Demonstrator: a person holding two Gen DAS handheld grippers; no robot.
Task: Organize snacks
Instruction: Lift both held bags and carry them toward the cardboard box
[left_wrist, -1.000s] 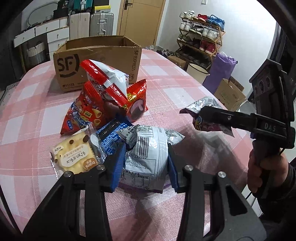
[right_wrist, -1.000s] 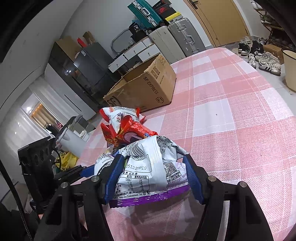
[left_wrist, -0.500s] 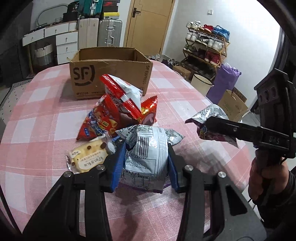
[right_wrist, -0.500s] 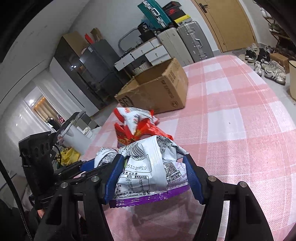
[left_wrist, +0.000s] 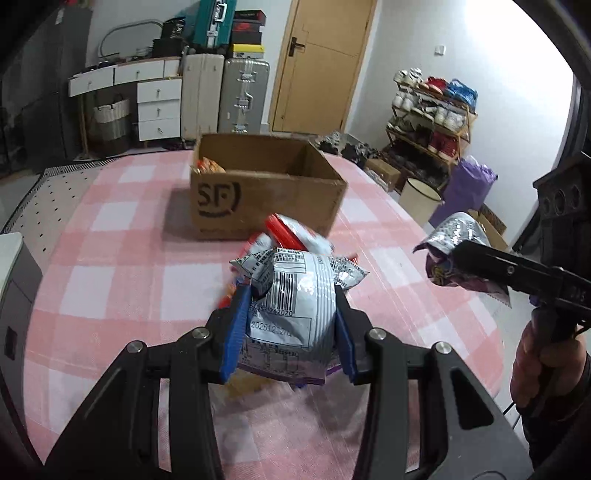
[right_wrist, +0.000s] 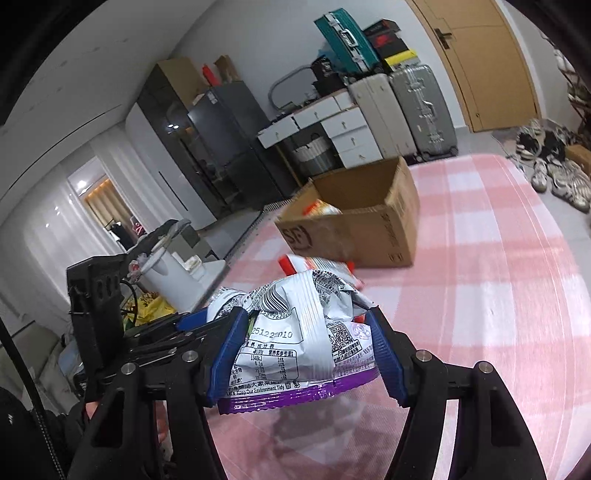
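Note:
My left gripper (left_wrist: 290, 314) is shut on a silver and purple snack bag (left_wrist: 295, 306) and holds it above the pink checked table (left_wrist: 122, 280). My right gripper (right_wrist: 306, 350) is shut on a similar silver and purple snack bag (right_wrist: 299, 347), also lifted; it shows at the right of the left wrist view (left_wrist: 454, 254). An open cardboard box (left_wrist: 266, 192) marked SF stands ahead with an orange packet (left_wrist: 208, 166) inside. A red and white snack bag (left_wrist: 291, 236) lies on the table before the box, partly hidden by my left bag.
Suitcases (left_wrist: 221, 92) and a white drawer unit (left_wrist: 155, 103) stand beyond the table by a wooden door (left_wrist: 317, 62). A shoe rack (left_wrist: 432, 110), a bin (left_wrist: 419, 192) and a purple bag (left_wrist: 465, 188) are on the floor to the right.
Both grippers have lifted their bags off the table and moved toward the box. The snack pile has dropped below and behind the left bag, and the box interior now shows.

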